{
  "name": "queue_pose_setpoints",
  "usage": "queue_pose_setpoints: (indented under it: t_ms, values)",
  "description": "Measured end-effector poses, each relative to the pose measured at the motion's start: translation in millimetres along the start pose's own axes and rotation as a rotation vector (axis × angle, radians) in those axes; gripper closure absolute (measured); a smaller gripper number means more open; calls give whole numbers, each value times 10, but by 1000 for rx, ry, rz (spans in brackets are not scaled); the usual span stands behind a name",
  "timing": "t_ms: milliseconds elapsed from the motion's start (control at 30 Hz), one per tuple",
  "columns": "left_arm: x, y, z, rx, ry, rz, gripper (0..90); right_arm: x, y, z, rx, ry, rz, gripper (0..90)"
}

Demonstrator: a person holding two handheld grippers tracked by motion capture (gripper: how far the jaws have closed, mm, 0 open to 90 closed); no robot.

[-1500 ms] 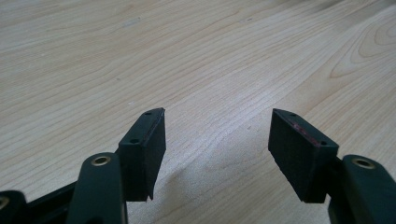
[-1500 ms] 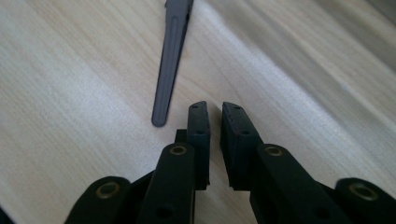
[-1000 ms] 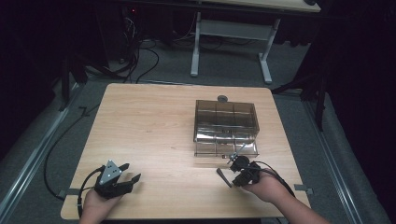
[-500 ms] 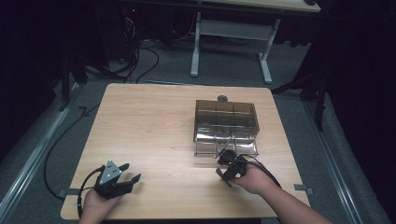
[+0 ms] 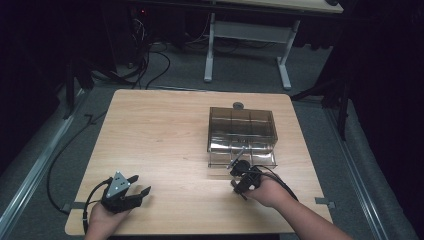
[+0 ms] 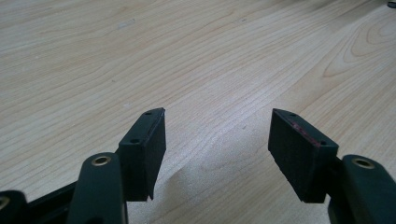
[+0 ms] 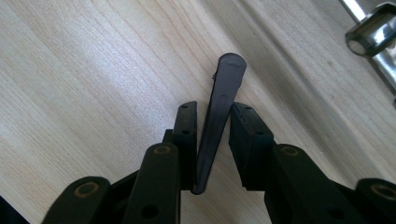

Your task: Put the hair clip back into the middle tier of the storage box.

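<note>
Pale wood-grain table (image 5: pixel 165 135) — blond with tan streaks. At its three o'clock, a smoky brown see-through box (image 5: pixel 242 131). Black left gripper (image 5: pixel 131 191) with a grey plate; black right gripper (image 7: pixel 212 135) — a slim black strip (image 7: pixel 219 107) between its jaws.

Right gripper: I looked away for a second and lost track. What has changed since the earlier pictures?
The right gripper has slid a little left along the front of the clear compartment box, carrying a flat dark strip between its jaws. Its jaws have just been opening slightly, with the strip between them. The left gripper, open over bare table, has kept still, and so has the box.
</note>
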State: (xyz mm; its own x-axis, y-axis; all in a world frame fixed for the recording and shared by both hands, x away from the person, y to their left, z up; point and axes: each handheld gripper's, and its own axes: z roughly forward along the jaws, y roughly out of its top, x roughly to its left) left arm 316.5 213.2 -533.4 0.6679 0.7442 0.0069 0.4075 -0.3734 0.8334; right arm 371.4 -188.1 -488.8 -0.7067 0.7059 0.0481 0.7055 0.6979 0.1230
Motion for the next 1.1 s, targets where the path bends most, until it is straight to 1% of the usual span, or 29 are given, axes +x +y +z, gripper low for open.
queue_pose_setpoints:
  t_ms: [33, 67, 100, 200, 267, 333, 367, 433, 467, 500, 533, 600, 700, 767, 833, 1000, 1067, 1100]
  values:
    - [-1, 0, 1, -1, 1, 0, 373, -4, -4, 1, -1, -9, -14, 783]
    - [0, 0, 0, 0, 0, 0, 373, 0, -7, -3, -1, -17, -26, 797]
    - [0, 0, 0, 0, 0, 0, 373, 7, -13, -4, 1, -19, -19, 801]
    - [-1, 0, 2, -1, 2, -1, 373, -5, -50, -35, 4, -34, -33, 803]
    - [-1, 0, 1, -1, 2, 0, 373, -10, -57, -43, 2, -36, -34, 803]
    - [-2, 0, 1, -1, 4, 0, 373, -27, -85, -99, 5, -44, -30, 803]
    - [-2, 0, 1, -1, 4, 0, 373, -27, -85, -99, 5, -44, -30, 803]
    - [-1, 0, 2, 0, 4, 0, 373, -56, -105, -164, -6, -48, -37, 803]
    - [-1, 0, 2, 0, 4, 0, 373, -9, -118, -189, 11, -44, 41, 803]
    - [-1, 0, 2, 0, 4, 0, 373, -9, -118, -189, 11, -44, 41, 803]
    - [-2, 0, 3, -1, 5, 0, 373, -77, -125, -221, -14, -51, -46, 803]
    - [-1, 0, 3, 0, 4, 0, 373, -90, -139, -251, -12, -40, -37, 803]
    - [-1, 0, 2, 0, 3, 0, 373, -111, -159, -275, -14, -45, -45, 804]
    - [-1, 0, 2, 0, 2, 0, 373, -134, -181, -295, -12, -45, -38, 804]
    - [-2, 0, 2, 0, 3, 0, 373, -153, -209, -325, -13, -46, -17, 804]
    - [-2, 0, 2, 0, 3, 0, 373, -184, -235, -377, -22, -55, -22, 805]
    - [-1, 0, 2, 0, 4, 0, 373, -209, -250, -446, -28, -58, -9, 804]
    - [-1, 0, 2, 0, 4, 0, 373, -209, -250, -446, -28, -58, -9, 804]
